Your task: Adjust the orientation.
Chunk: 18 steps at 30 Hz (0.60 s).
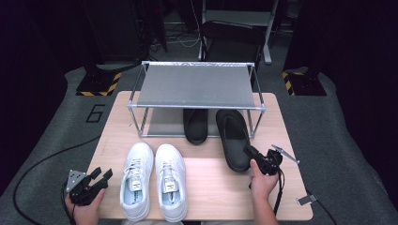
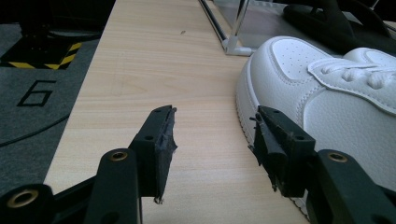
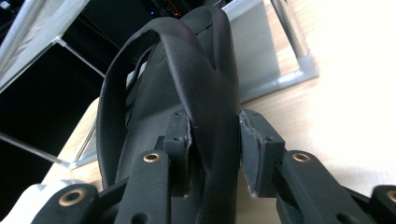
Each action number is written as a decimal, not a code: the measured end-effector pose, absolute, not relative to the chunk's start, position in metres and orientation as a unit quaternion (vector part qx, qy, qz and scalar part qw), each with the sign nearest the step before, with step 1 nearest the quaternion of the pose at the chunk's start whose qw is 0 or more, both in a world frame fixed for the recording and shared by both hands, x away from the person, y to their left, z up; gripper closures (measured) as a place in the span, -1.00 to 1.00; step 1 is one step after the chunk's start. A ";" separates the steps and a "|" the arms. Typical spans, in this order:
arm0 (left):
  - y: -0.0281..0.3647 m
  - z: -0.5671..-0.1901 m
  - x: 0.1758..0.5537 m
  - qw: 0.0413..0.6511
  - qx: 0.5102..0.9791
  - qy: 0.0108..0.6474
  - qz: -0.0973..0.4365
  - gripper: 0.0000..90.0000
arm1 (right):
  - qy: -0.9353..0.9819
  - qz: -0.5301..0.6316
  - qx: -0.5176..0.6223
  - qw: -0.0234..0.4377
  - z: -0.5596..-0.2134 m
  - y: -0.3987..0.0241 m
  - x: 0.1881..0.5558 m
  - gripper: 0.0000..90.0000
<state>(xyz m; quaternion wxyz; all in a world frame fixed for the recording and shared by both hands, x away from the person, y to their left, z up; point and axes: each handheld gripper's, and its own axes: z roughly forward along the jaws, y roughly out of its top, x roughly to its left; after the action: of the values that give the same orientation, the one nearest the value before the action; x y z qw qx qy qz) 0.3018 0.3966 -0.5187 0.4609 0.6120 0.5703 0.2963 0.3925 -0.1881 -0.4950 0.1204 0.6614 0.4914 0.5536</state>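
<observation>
Right gripper (image 3: pixel 215 140): fingers part-closed on the black slipper (image 3: pixel 187 93), pinching its heel edge.
Slipper: half under the rack (image 1: pixel 197 84).
Left gripper (image 2: pixel 212 140): fingers wide, empty.
Risk: thin pinch might slip; toe could snag the rack leg.

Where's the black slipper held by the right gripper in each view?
High view: black slipper right of centre, heel end in the right gripper, toe under the rack.
Left gripper view: top right corner, dark shapes behind the white sneaker; which slipper is which, cannot tell.
Right gripper view: centre, its edge between the jaws.
Shared landmark: metal rack.
</observation>
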 end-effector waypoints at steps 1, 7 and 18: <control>0.396 -0.519 0.302 0.461 0.612 0.570 0.296 0.05 | 0.490 0.554 0.662 0.120 -0.494 -0.187 0.394 0.45; 0.396 -0.519 0.302 0.462 0.611 0.570 0.299 0.05 | 0.483 0.557 0.665 0.122 -0.494 -0.183 0.410 0.45; 0.398 -0.519 0.301 0.460 0.610 0.574 0.295 0.05 | 0.485 0.544 0.672 0.133 -0.502 -0.164 0.444 0.46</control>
<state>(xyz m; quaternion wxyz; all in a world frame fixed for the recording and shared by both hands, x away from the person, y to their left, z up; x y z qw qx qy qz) 0.3005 0.3983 -0.5191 0.4597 0.6104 0.5735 0.2952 0.4435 -0.1645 -0.5019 0.1334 0.6718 0.4847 0.5440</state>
